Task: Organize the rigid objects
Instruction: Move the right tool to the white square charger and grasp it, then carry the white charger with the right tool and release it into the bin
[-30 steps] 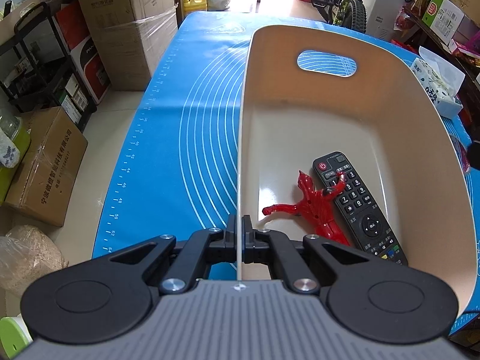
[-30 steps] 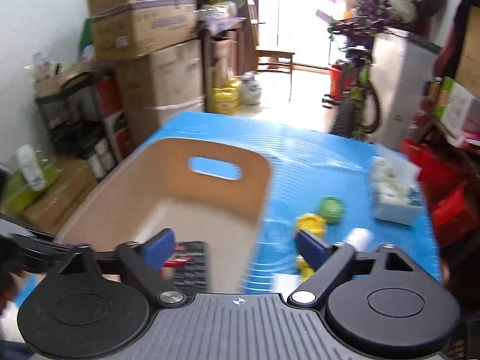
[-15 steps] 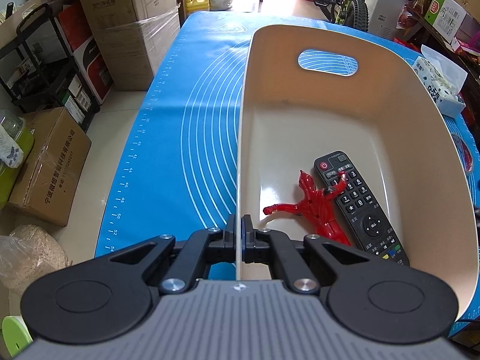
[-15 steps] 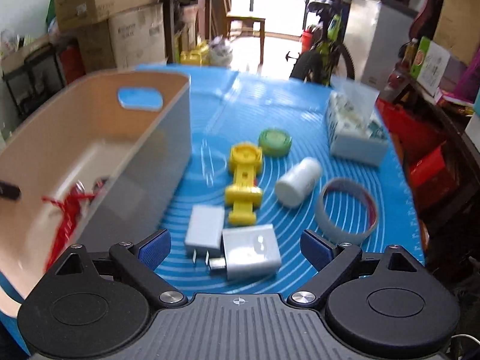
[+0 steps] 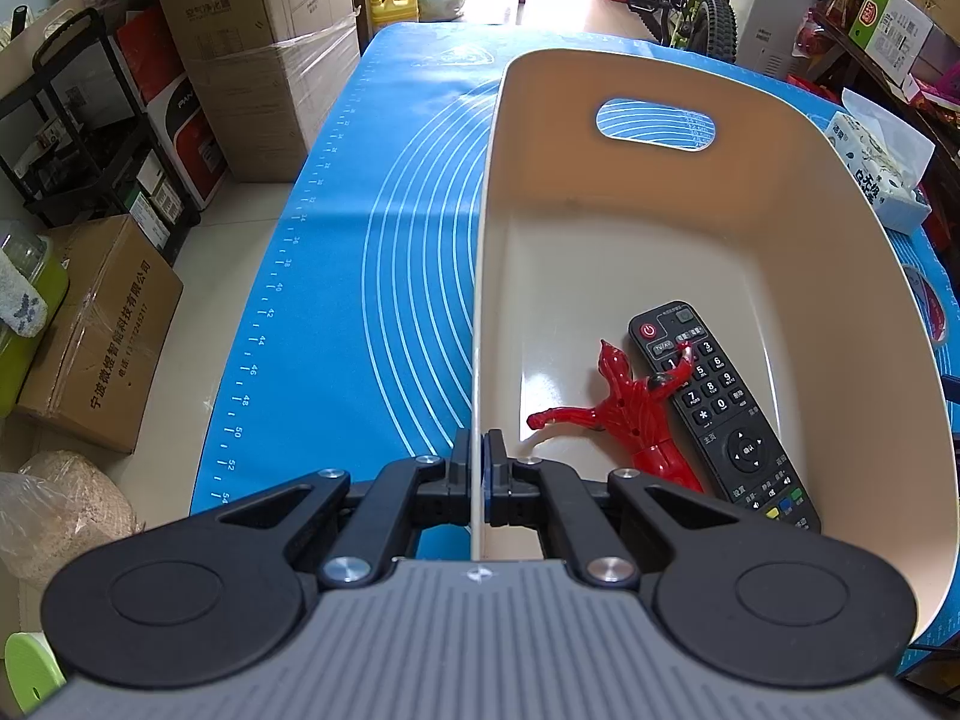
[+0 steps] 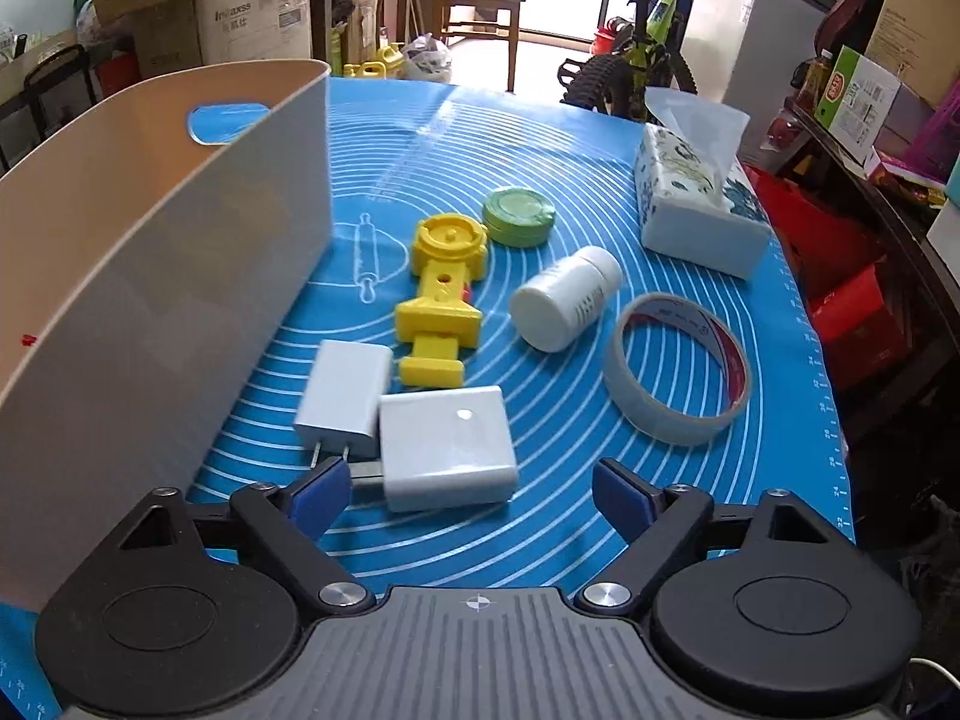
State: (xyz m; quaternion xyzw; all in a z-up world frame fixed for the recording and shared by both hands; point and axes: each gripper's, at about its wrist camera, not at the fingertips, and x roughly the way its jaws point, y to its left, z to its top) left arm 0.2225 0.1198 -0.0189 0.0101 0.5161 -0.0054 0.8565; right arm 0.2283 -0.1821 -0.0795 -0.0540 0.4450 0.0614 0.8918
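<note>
The left gripper fingers are clamped on the left wall of the beige bin containing a remote and red figure, while the right gripper fingers, spread wide and empty, flank the white charger on the table.

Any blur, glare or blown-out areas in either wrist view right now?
Left wrist: sharp; small glare patch on the bin floor beside the red figure; doorway at the top blown out. Right wrist: mostly sharp, slight softness on the white charger; doorway overexposed; strong fisheye bending in both.
</note>
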